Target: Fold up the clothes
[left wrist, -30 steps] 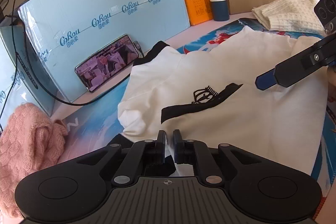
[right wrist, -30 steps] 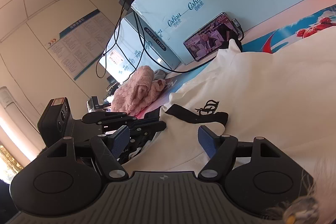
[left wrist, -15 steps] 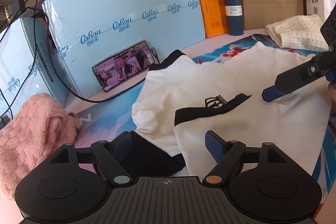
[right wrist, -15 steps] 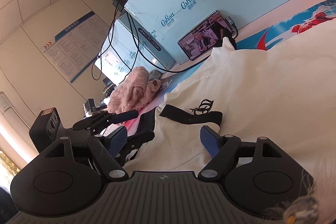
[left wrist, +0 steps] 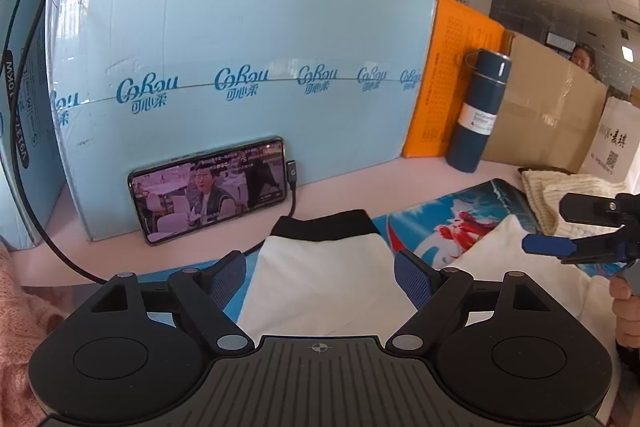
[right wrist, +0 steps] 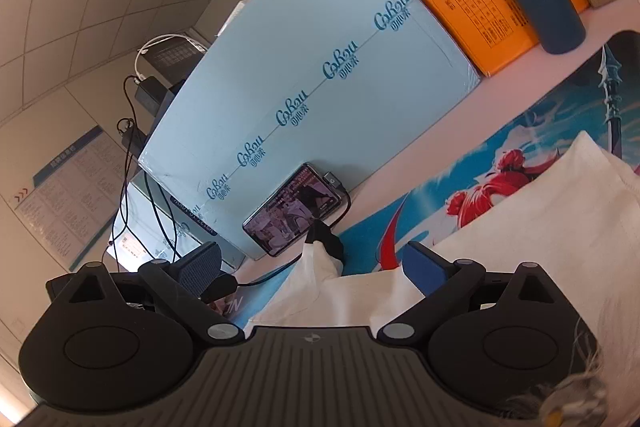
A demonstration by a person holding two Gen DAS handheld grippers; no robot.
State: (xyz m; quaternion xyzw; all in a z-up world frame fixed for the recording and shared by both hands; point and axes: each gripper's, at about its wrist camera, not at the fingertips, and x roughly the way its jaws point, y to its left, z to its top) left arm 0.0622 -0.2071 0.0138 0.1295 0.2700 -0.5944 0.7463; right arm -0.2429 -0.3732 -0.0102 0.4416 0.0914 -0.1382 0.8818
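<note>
White garment (left wrist: pixel 320 279), phone (left wrist: pixel 210 187) against blue box (left wrist: pixel 240 39), flask (left wrist: pixel 478 111) behind

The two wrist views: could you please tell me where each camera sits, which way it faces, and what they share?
Left wrist view: sits on the left tool, facing the blue box and phone over the white garment's black-cuffed sleeve; the open right tool and a hand show at right.
Right wrist view: sits on the right tool, rolled sideways, facing the same box; the left tool is barely visible.
Shared: phone, box, bottle, garment.
</note>
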